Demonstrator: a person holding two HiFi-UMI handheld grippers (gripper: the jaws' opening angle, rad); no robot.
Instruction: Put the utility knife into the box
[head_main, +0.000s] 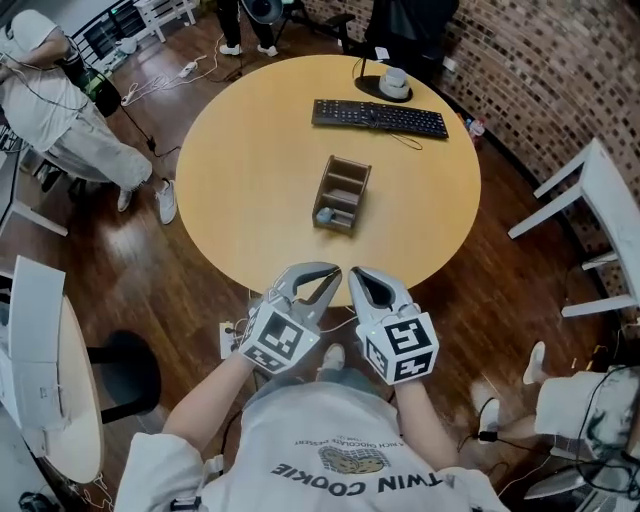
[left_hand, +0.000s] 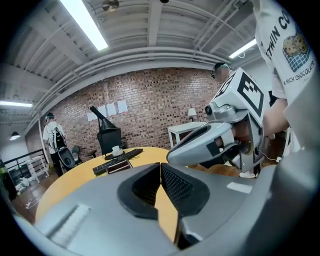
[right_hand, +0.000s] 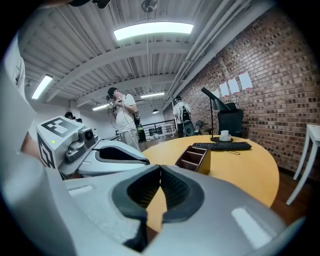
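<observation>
A brown open box with compartments stands near the middle of the round yellow table; it also shows in the right gripper view as the box. A small grey thing lies in its near compartment; I cannot tell whether it is the utility knife. Both grippers hang side by side just off the table's near edge, tips pointing at the table. My left gripper is shut with nothing between its pads. My right gripper is shut and holds nothing as well.
A black keyboard and a white cup on a black base sit at the table's far side. White tables stand at the right and the left. A person stands at the upper left, with cables on the floor nearby.
</observation>
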